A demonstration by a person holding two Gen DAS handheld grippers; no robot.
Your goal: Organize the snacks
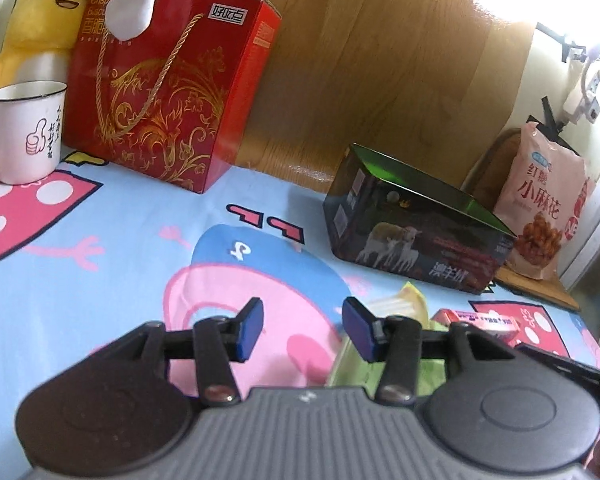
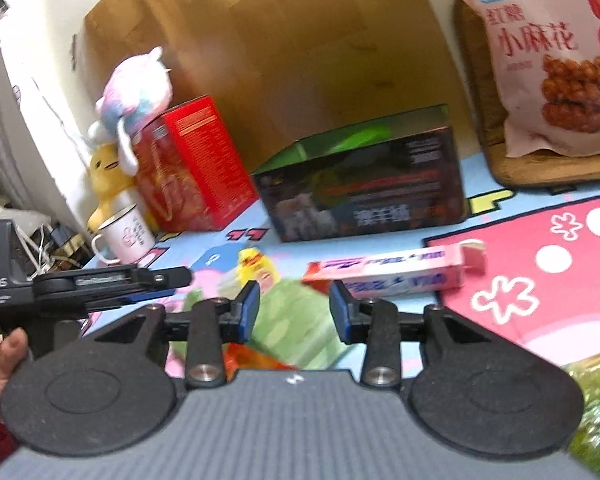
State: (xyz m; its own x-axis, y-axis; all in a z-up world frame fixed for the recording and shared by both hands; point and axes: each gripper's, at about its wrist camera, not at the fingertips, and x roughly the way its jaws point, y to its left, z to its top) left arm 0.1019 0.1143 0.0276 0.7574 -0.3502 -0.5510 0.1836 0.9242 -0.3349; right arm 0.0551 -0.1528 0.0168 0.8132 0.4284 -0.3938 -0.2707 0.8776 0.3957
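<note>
Both the left tongs (image 1: 303, 330) and right tongs (image 2: 294, 312) hang open, gripping nothing. The green snack packet (image 2: 296, 328) lies mid-worktop beneath the right tongs; its slippery film could slide aside, knocking the pink box (image 2: 392, 274) just beside it.

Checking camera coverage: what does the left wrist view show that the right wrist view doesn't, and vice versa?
Left wrist only: the gold rope handle on the red gift box, and the wall plug.

Right wrist only: the left claw from the side, the green snack bag at lower right, and the cables at left.

Both: red gift box, dark open box, pink snack bag, mug, yellow duck plush, pink carton.
</note>
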